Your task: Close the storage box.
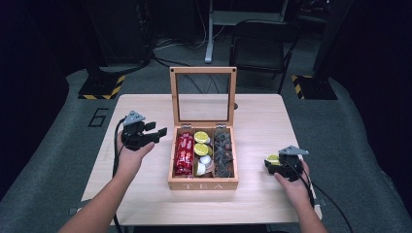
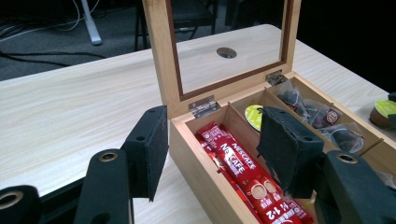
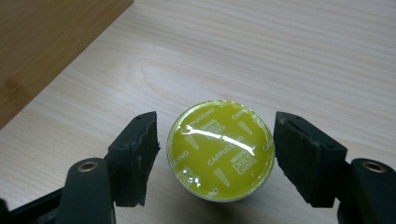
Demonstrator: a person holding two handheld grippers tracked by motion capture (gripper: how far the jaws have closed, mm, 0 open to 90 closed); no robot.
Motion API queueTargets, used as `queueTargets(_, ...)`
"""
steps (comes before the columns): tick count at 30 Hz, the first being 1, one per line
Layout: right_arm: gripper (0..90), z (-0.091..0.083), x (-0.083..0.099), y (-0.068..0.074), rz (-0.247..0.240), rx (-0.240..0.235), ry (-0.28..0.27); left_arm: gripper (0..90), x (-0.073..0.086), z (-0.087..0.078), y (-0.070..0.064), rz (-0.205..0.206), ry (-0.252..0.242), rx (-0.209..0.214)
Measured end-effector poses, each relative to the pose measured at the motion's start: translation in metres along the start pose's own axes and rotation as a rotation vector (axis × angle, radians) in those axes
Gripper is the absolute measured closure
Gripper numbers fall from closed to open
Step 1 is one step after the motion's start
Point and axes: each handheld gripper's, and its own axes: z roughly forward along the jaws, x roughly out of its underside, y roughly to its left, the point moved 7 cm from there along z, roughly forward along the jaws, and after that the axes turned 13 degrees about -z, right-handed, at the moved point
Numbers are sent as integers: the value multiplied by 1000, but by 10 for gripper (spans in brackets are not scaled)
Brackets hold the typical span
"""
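A wooden tea box [image 1: 203, 184] with its glass lid up stands mid-table. It holds red Nescafe sticks [image 1: 184, 154], yellow-lidded capsules [image 1: 201, 143] and dark tea bags [image 1: 224, 151]. My left gripper [image 1: 154, 134] hovers open just left of the box; in its own view the jaws straddle the box's left wall [image 2: 196, 161] above the red sticks [image 2: 238, 161]. My right gripper [image 1: 270, 162] rests open on the table right of the box. A yellow cappuccino capsule [image 3: 220, 149] stands on the table between its jaws, with a small gap on each side.
The light wooden table [image 1: 145, 194] has bare room to the left, front and right of the box. A round cable hole [image 2: 226, 52] lies behind the lid. A black chair [image 1: 260, 46] and floor cables stand beyond the far edge.
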Motion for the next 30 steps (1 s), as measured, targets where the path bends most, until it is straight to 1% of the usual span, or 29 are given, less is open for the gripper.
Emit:
queueTargets(2,308,-2,-1,0,12,3,-3,426,0,0,0,2,-4,0)
queueTargets(4,307,-3,-3,-1,2,10,-5,426,0,0,0,3,-1,1)
queueTargets(6,301,-4,-4,-1,11,6,-7,426,1,0,1,-1,2,-1)
queueTargets(11,299,-7,-11,-1,3,9,-6,426,1,1,2,0,-2,-2)
queueTargets(12,299,-8,-13,-2,-1,15,-9,426,1,1,2,1,-1,-2)
queueTargets(14,299,-9,-16,-3,3,10,-20,426,1,1,1,1,-2,-2)
queueTargets(15,299,-10,-18,-5,-1,18,-19,426,1,0,2,1,0,-2)
queueTargets(17,299,-11,-21,-5,24,8,-21,426,0,0,2,-1,0,-2)
queueTargets(18,299,-12,-22,-6,22,5,-28,426,0,0,2,0,-3,-3)
queueTargets(19,298,-12,-25,-6,35,-3,-30,426,0,0,2,-1,-3,-4)
queueTargets(21,299,-15,-30,-7,20,-10,-31,425,0,-1,2,5,2,-8)
queueTargets(23,299,-16,-36,-6,1,-21,-33,424,0,0,2,1,-1,-8)
queueTargets(29,306,-25,-69,4,-71,-55,-52,424,0,-1,2,3,1,-7)
queueTargets(30,307,-25,-74,7,-77,-59,-57,424,-1,-1,2,10,1,-5)
